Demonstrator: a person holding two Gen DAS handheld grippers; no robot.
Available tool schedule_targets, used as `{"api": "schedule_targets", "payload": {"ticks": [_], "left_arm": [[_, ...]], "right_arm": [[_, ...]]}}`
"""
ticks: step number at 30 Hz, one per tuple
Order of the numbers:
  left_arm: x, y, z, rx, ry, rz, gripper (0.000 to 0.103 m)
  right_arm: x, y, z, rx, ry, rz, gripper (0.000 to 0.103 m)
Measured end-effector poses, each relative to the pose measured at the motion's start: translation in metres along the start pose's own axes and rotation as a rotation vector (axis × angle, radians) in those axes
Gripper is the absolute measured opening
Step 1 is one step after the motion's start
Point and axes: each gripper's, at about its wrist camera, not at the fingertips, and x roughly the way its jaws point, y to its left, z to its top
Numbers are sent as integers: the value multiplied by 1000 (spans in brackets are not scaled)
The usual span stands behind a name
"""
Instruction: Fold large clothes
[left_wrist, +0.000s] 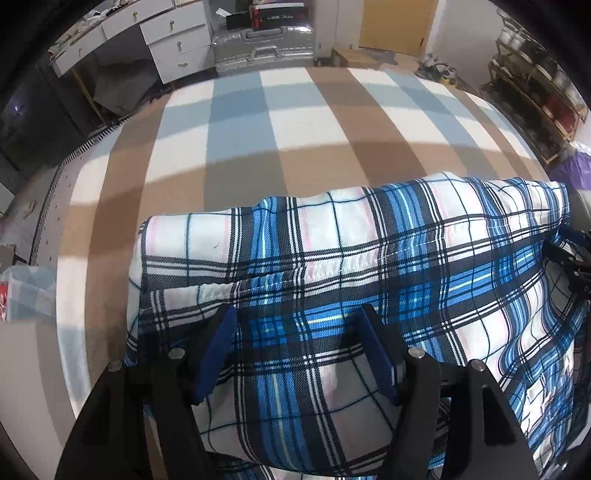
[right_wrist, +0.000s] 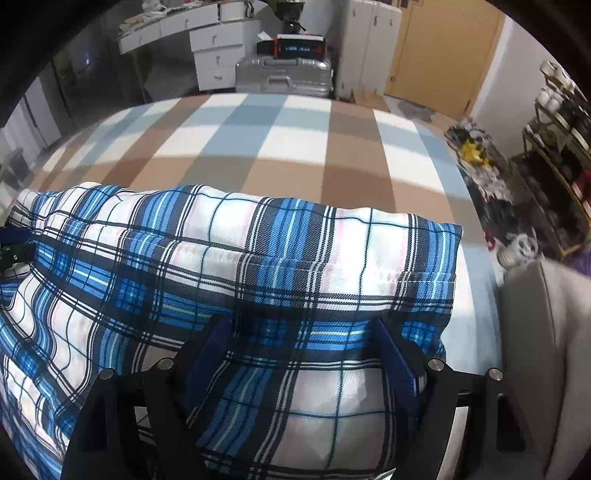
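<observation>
A blue, white and black plaid garment (left_wrist: 369, 240) lies folded on the checked blanket (left_wrist: 258, 129), its far folded edge running across both views. A thick fold of the cloth bulges up between the blue pads of my left gripper (left_wrist: 297, 314), which press on it from both sides. In the right wrist view the same plaid garment (right_wrist: 258, 240) also passes between the fingers of my right gripper (right_wrist: 301, 325). Those jaws stand wide and the pads (right_wrist: 400, 362) sit loosely beside the cloth. Part of the right gripper shows at the left view's right edge.
The bed's brown, blue and white blanket (right_wrist: 277, 147) stretches away beyond the garment. Past the bed stand a silver suitcase (right_wrist: 284, 75), white drawers (left_wrist: 177, 44) and a wooden door (right_wrist: 443, 55). A metal rack (right_wrist: 554, 155) and floor clutter lie at the right.
</observation>
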Motion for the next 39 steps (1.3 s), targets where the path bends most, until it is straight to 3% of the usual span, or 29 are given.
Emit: {"api": "schedule_targets", "payload": {"ticks": [4, 5, 6, 7, 9, 10, 12, 13, 15, 17, 19, 22, 25, 28, 30, 31, 34, 36, 37, 39], "left_arm": [[2, 10, 16, -27, 5, -5, 63], [-5, 11, 15, -45, 7, -8, 60], [-19, 11, 11, -65, -22, -2, 57], [-37, 9, 5, -70, -78, -22, 56], [-68, -6, -11, -34, -189, -100, 59], [-75, -16, -20, -1, -208, -116, 61], [-65, -37, -28, 62, -165, -129, 61], [-52, -51, -35, 108, -107, -113, 61], [-35, -62, -45, 140, -53, -73, 61], [-19, -67, -63, 143, -5, -40, 63], [-20, -65, -73, 126, -33, -37, 65], [-32, -63, -82, 112, -1, -22, 65], [-63, -50, -92, 61, -34, -89, 65], [-112, -29, -124, 10, -69, -176, 65], [-143, -16, -154, 0, -110, -186, 65], [-156, -14, -169, -10, -132, -175, 65], [-187, 6, -211, -67, -221, -170, 65], [-201, 15, -227, -107, -283, -179, 65], [-218, 20, -248, -125, -346, -171, 67], [-235, 25, -273, -149, -439, -123, 85]], "right_arm": [[15, 0, 24, -13, -41, 0, 81], [12, 2, 28, -20, -34, -7, 74], [4, 4, 28, -16, -38, -9, 58], [-6, 8, 27, -10, -50, 30, 51], [-32, 23, 16, -32, -87, 152, 51], [-41, 34, 7, -60, -101, 173, 53], [-48, 56, -13, -123, -93, 171, 57], [-45, 62, -19, -140, -76, 171, 56], [-32, 73, -39, -181, -15, 106, 55], [-35, 67, -54, -152, -44, 107, 56], [-38, 63, -62, -135, -39, 124, 56], [-56, 58, -72, -111, -35, 126, 57], [-96, 50, -89, -75, -83, 139, 57], [-143, 39, -111, -16, -162, 178, 66], [-185, 30, -140, 32, -240, 216, 79], [-203, 27, -151, 48, -277, 235, 80], [-257, 21, -193, 99, -435, 304, 85], [-296, 16, -223, 133, -592, 359, 101], [-313, 16, -235, 138, -668, 373, 103], [-344, 22, -259, 140, -825, 391, 103]]}}
